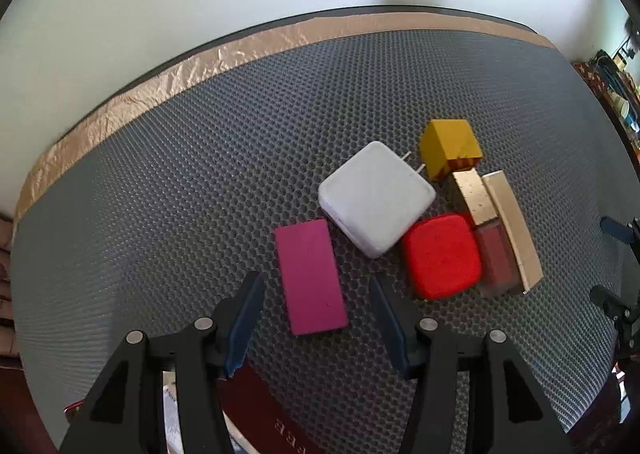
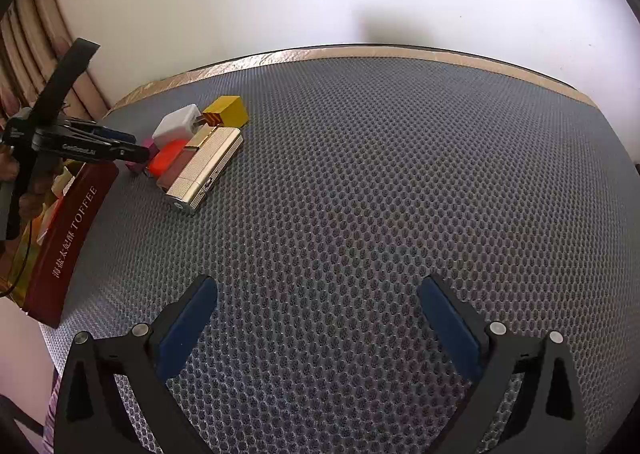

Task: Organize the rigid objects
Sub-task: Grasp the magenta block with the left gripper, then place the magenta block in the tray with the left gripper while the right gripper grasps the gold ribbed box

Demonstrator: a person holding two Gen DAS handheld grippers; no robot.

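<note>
Both claws, left claw (image 1: pixel 316 318) and right claw (image 2: pixel 318 320), gape released; maroon box (image 2: pixel 68 242) reads "TOFFEE"

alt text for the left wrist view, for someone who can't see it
The open left gripper hovers over a magenta block lying flat between its blue fingers on a grey honeycomb mat. Beyond it cluster a white charger, red case, yellow box and gold bar.
</note>
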